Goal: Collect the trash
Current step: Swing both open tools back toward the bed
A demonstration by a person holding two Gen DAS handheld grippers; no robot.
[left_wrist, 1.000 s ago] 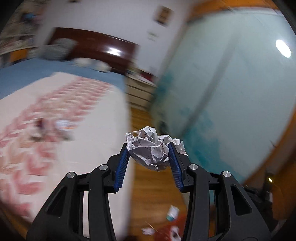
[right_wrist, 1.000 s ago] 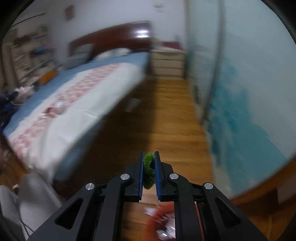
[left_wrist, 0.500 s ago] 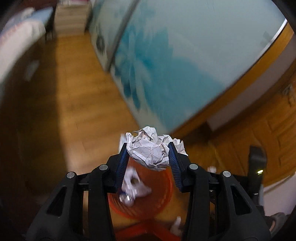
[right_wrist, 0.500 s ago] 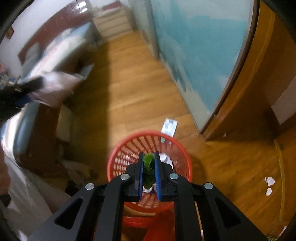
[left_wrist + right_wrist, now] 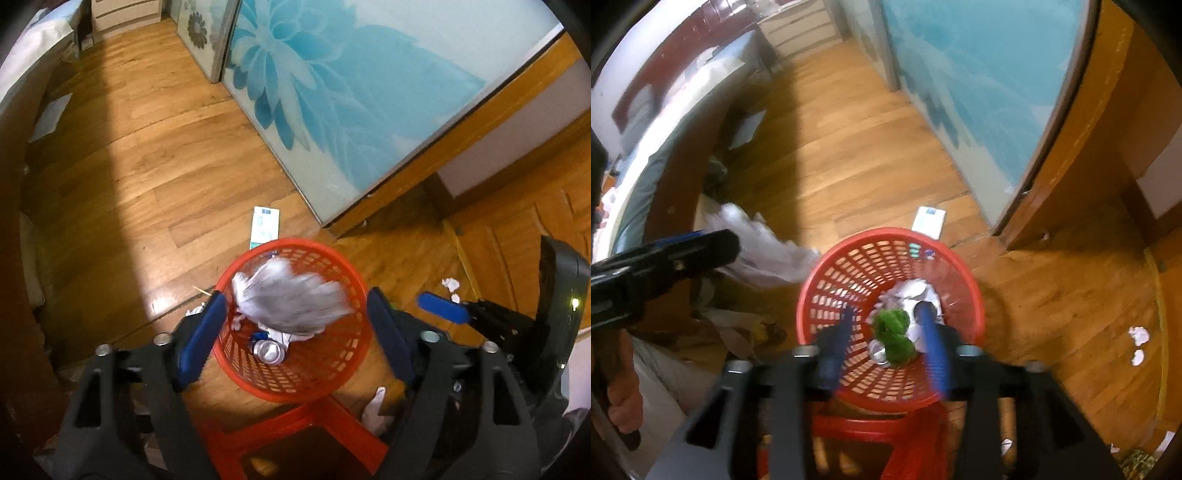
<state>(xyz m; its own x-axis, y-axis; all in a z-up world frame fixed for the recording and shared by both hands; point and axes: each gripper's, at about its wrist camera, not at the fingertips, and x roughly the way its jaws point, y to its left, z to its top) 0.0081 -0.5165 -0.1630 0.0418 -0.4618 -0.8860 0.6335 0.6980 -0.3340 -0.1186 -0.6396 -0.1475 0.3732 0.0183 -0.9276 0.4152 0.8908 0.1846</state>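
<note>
Above the red basket (image 5: 291, 384), both loads drop.
My left hand-held gripper (image 5: 295, 332) and right hand-held gripper (image 5: 890, 350) have just opened, freeing paper ball (image 5: 288, 302) and green scrap (image 5: 894, 332).

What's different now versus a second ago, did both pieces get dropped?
Yes. Both grippers swung down from the bed to the red basket. The left gripper has just opened, releasing the crumpled paper ball; the right gripper has just opened off the green scrap. The carton on the floor hasn't moved.
</note>
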